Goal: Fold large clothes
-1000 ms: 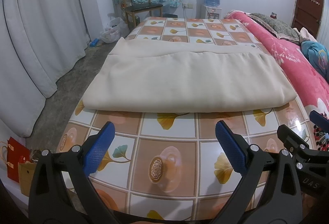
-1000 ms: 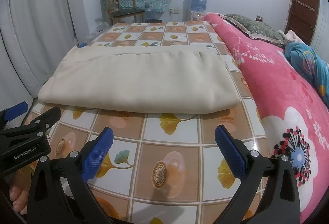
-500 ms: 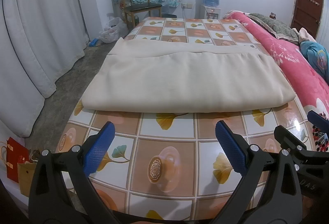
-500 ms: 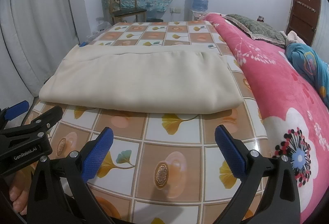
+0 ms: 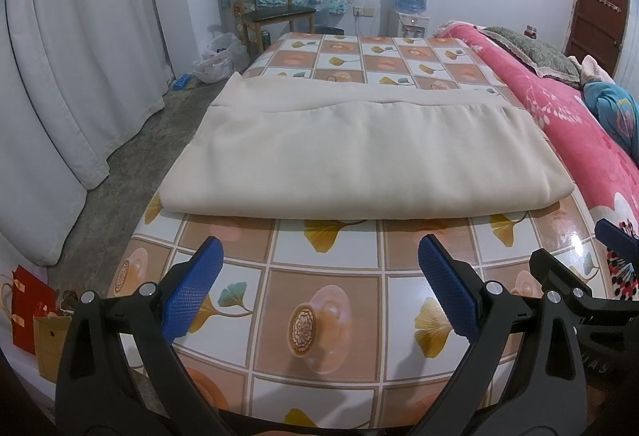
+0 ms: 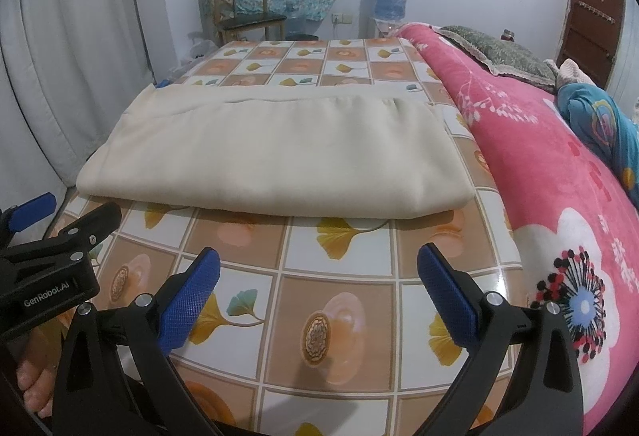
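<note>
black left gripper [image 6: 28, 236] reads "genrobot.ai"; both grippers' jaws wide, holding nothing.

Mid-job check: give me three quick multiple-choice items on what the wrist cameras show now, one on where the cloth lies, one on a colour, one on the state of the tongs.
1. Where does the folded cloth lie?
A. on the chair
B. on the checked table cover
C. on the floor

2. What colour is the blanket to the right of the cloth?
A. pink
B. grey
C. green

3. How do the left tongs and right tongs stand?
A. both shut on the cloth
B. one shut, one open
C. both open, holding nothing

Answers:
1. B, the cloth rests flat on the patterned cover ahead of both tongs.
2. A, it is pink with flower prints.
3. C, the blue pads are wide apart, short of the cloth's near edge.
</note>
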`<move>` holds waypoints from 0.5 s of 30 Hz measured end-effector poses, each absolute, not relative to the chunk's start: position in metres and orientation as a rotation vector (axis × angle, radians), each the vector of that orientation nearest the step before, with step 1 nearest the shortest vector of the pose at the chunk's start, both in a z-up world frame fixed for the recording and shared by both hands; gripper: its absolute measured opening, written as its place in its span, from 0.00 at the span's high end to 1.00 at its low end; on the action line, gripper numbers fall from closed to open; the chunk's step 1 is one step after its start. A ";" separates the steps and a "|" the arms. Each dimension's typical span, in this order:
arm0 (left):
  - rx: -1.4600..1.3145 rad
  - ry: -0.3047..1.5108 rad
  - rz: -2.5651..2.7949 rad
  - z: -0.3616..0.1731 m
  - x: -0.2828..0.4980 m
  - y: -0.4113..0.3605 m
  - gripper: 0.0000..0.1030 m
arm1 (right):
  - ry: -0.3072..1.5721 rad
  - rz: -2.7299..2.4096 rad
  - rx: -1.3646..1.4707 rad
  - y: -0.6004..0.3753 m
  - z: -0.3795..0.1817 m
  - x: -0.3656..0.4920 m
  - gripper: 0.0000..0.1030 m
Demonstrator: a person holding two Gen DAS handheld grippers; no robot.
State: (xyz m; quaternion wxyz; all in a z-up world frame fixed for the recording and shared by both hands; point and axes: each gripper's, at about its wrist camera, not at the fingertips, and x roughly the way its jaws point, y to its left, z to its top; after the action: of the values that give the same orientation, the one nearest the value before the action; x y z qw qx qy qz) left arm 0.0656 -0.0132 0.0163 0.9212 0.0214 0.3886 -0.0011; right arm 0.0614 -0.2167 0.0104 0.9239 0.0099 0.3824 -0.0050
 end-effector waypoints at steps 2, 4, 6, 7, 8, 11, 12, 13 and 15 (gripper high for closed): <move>0.044 0.797 -0.003 0.016 0.065 -0.014 0.08 | 0.787 -0.009 0.022 -0.217 0.009 0.060 0.07; 0.043 0.798 -0.003 0.016 0.066 -0.014 0.08 | 0.789 -0.007 0.021 -0.215 0.008 0.061 0.07; 0.041 0.798 -0.002 0.016 0.066 -0.013 0.08 | 0.791 -0.005 0.021 -0.215 0.006 0.061 0.07; 0.041 0.798 -0.002 0.016 0.066 -0.013 0.08 | 0.791 -0.004 0.020 -0.215 0.007 0.061 0.07; 0.042 0.798 -0.002 0.016 0.066 -0.012 0.08 | 0.791 -0.005 0.019 -0.215 0.006 0.061 0.07; 0.042 0.799 -0.002 0.016 0.066 -0.012 0.08 | 0.792 -0.004 0.021 -0.215 0.007 0.061 0.07; 0.042 0.799 -0.003 0.016 0.066 -0.014 0.08 | 0.792 -0.005 0.021 -0.215 0.007 0.061 0.07; 0.042 0.798 -0.002 0.016 0.066 -0.013 0.08 | 0.791 -0.006 0.020 -0.215 0.007 0.061 0.07; 0.041 0.798 -0.002 0.016 0.066 -0.012 0.08 | 0.791 -0.004 0.020 -0.215 0.007 0.062 0.07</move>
State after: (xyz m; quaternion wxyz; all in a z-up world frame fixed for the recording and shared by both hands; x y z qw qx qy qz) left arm 0.0664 -0.0118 0.0163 0.9212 0.0199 0.3886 -0.0010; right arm 0.0618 -0.2154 0.0071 0.9227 0.0099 0.3853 -0.0022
